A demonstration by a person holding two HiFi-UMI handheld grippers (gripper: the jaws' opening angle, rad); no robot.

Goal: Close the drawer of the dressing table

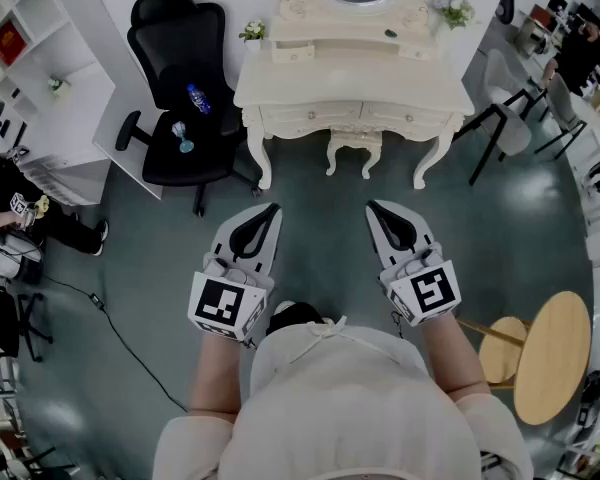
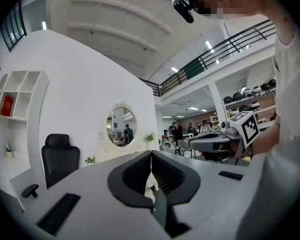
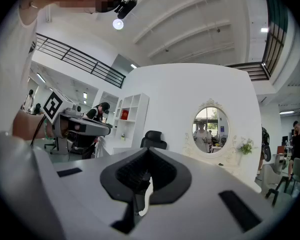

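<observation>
The cream dressing table (image 1: 350,86) stands against the far wall, with an oval mirror (image 2: 122,126) above it and a matching stool (image 1: 355,146) tucked underneath. A small drawer box (image 1: 293,51) on its top left looks to stick out a little. The two wide front drawers (image 1: 310,118) look flush. Both grippers are held level over the floor, well short of the table. My left gripper (image 1: 273,208) is shut with nothing in it. My right gripper (image 1: 372,208) is likewise shut and empty. The mirror (image 3: 210,129) also shows in the right gripper view.
A black office chair (image 1: 185,88) with a blue bottle on its seat stands left of the table. White shelving (image 1: 40,78) lines the left wall. Grey chairs (image 1: 505,118) stand at the right, and a round wooden table (image 1: 552,353) at the lower right. A cable (image 1: 120,333) crosses the floor.
</observation>
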